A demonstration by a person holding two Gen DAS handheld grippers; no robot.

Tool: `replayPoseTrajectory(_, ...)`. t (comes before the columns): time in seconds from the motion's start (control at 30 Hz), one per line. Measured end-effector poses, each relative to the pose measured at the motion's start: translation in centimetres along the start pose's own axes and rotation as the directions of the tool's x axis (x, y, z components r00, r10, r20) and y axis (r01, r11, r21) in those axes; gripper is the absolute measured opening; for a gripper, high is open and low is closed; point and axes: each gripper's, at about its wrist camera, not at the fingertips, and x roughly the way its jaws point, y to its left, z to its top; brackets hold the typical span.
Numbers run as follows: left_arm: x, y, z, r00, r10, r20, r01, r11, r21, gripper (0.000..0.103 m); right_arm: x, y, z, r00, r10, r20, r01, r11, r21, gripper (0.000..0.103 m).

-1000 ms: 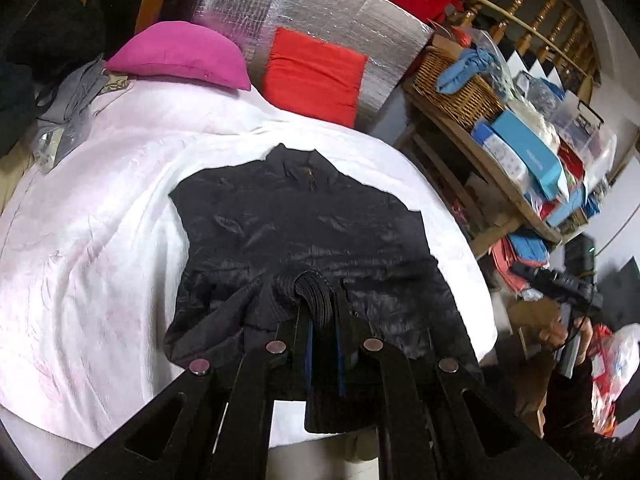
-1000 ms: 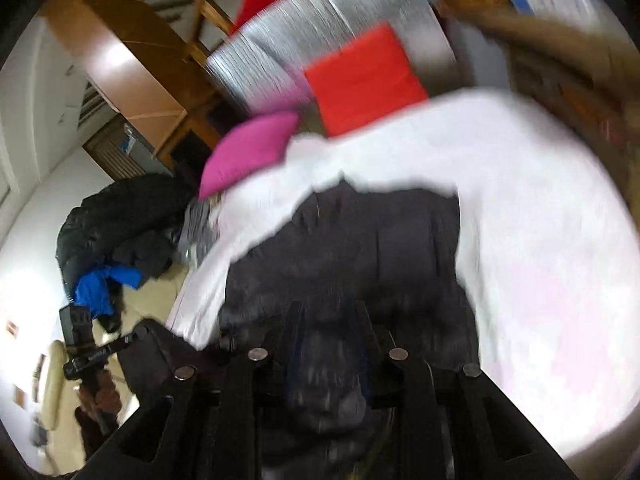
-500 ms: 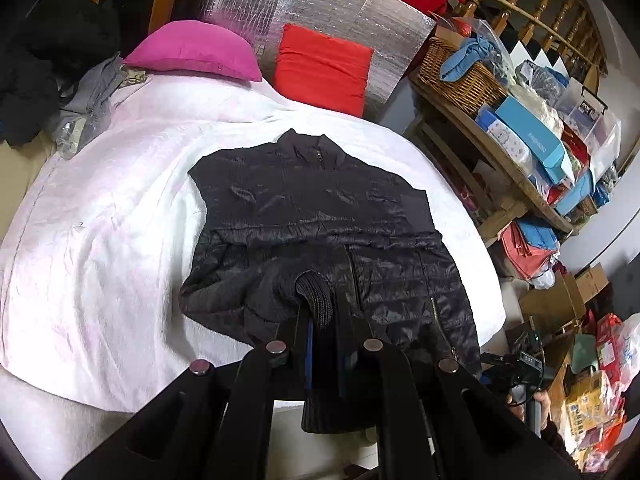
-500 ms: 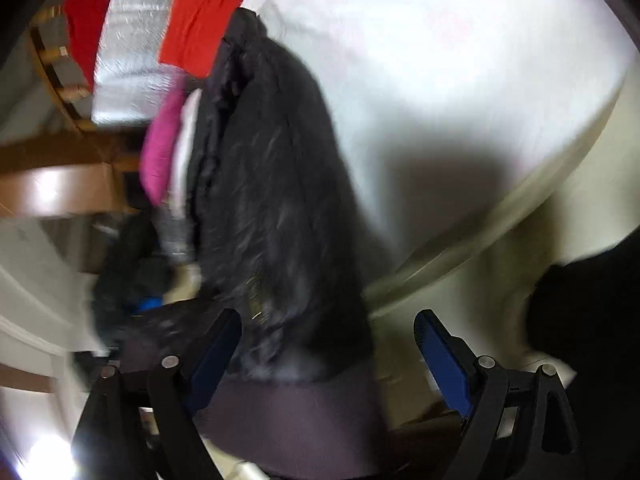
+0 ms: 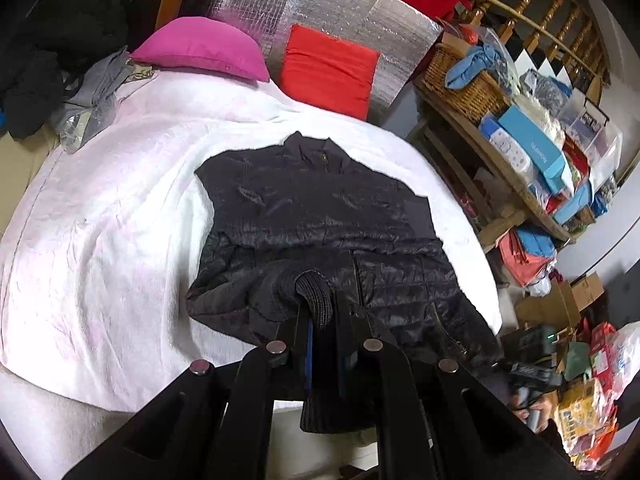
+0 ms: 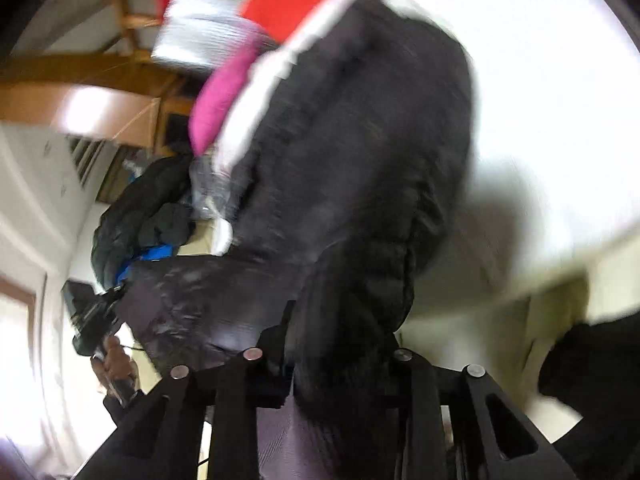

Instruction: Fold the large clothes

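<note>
Jacket (image 5: pixel 320 216) spread on white bedding (image 5: pixel 100 220) — my left claw (image 5: pixel 324 320) angles down, pinching its ribbed cuff (image 5: pixel 316 300); my right claw (image 6: pixel 340 344) is closing around bunched fabric — pink pillow (image 5: pixel 200 48) beyond.

Jacket (image 5: pixel 320 220) lies on bed (image 5: pixel 100 220) (pillows (image 5: pixel 200 48) behind, shelves (image 5: pixel 520 152) right).

Hardly any text can be read. A long blue box (image 5: pixel 534 148) on the shelf (image 5: pixel 516 204) carries white lettering along its side, too small and skewed to make out. The white box (image 5: pixel 510 151) beside it bears a printed picture but no legible words. The right wrist view is blurred throughout.
</note>
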Motion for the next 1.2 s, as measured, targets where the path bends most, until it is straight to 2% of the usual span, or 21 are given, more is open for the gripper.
replayPoseTrajectory(0.13, -0.5, 0.4, 2.8, 0.999, -0.007, 0.032, 0.007, 1.0, -0.001, 0.009, -2.7, 5.6, 4.6, 0.993, 0.017, 0.119, -0.002, 0.992, -0.13, 0.024)
replayPoseTrajectory(0.27, -0.8, 1.5, 8.3, 0.995, -0.014, 0.103, 0.017, 1.0, -0.021, 0.009, -4.5, 9.6, 11.8, 0.968, 0.032, 0.249, 0.023, 0.977, -0.213, 0.024)
replayPoseTrajectory(0.4, 1.4, 3.5, 15.5, 0.986, -0.013, 0.167, 0.026, 0.997, -0.077, 0.01, -3.2, 12.2, 20.3, 0.947, 0.042, 0.317, 0.034, 0.972, -0.231, 0.023)
replayPoseTrajectory(0.5, 6.1, 5.2, 20.3, 0.985, 0.035, 0.166, -0.017, 0.994, -0.109, 0.01, 0.8, 13.5, 27.8, 0.936, 0.023, 0.352, 0.06, 0.973, -0.224, 0.023)
replayPoseTrajectory(0.57, 10.0, 6.7, 22.5, 0.989, 0.057, 0.134, -0.04, 0.991, -0.13, 0.009, 4.2, 12.7, 32.3, 0.937, -0.018, 0.348, 0.089, 0.978, -0.191, 0.023)
replayPoseTrajectory(0.63, 16.0, 9.2, 24.5, 0.994, 0.092, 0.065, -0.079, 0.981, -0.178, 0.009, 8.2, 10.8, 36.2, 0.941, -0.081, 0.328, 0.134, 0.981, -0.142, 0.023)
replayPoseTrajectory(0.7, 21.3, 11.3, 25.3, 0.992, 0.126, -0.004, -0.124, 0.972, -0.201, 0.009, 13.3, 7.2, 39.5, 0.956, -0.131, 0.263, 0.147, 0.988, -0.044, 0.023)
replayPoseTrajectory(0.77, 26.3, 13.5, 25.4, 0.984, 0.161, -0.076, -0.174, 0.958, -0.226, 0.009, 17.1, 3.9, 41.3, 0.962, -0.17, 0.212, 0.166, 0.985, 0.037, 0.023)
replayPoseTrajectory(0.8, 28.6, 14.6, 25.2, 0.979, 0.173, -0.104, -0.193, 0.952, -0.239, 0.009, 18.6, 2.3, 41.7, 0.966, -0.171, 0.195, 0.159, 0.985, 0.073, 0.023)
replayPoseTrajectory(0.87, 31.1, 16.2, 24.7, 0.979, 0.173, -0.108, -0.196, 0.942, -0.271, 0.01, 20.2, -0.3, 42.4, 0.977, -0.126, 0.169, 0.099, 0.982, 0.164, 0.024)
replayPoseTrajectory(0.93, 32.1, 17.4, 24.2, 0.984, 0.145, -0.101, -0.17, 0.934, -0.314, 0.013, 20.7, -1.8, 43.0, 0.988, -0.051, 0.144, 0.016, 0.972, 0.233, 0.026)
replayPoseTrajectory(1.0, 32.6, 18.2, 23.8, 0.991, 0.103, -0.091, -0.129, 0.926, -0.354, 0.013, 20.9, -2.2, 43.5, 0.993, 0.004, 0.12, -0.037, 0.962, 0.271, 0.036)
replayPoseTrajectory(1.07, 32.1, 18.9, 23.5, 0.996, 0.044, -0.072, -0.069, 0.914, -0.399, 0.02, 20.9, -2.2, 43.5, 0.988, 0.089, 0.128, -0.124, 0.946, 0.299, 0.057)
replayPoseTrajectory(1.1, 31.5, 19.1, 23.3, 0.999, 0.012, -0.049, -0.032, 0.906, -0.423, 0.031, 20.8, -2.2, 43.4, 0.98, 0.135, 0.143, -0.174, 0.935, 0.31, 0.071)
replayPoseTrajectory(1.13, 30.4, 19.2, 23.2, 1.0, 0.007, -0.015, -0.013, 0.898, -0.439, 0.058, 19.9, -1.9, 43.1, 0.967, 0.182, 0.178, -0.232, 0.918, 0.32, 0.079)
replayPoseTrajectory(1.2, 27.5, 18.6, 22.6, 0.994, 0.09, 0.068, -0.049, 0.889, -0.455, 0.085, 18.2, -1.0, 42.5, 0.953, 0.193, 0.234, -0.261, 0.914, 0.31, 0.09)
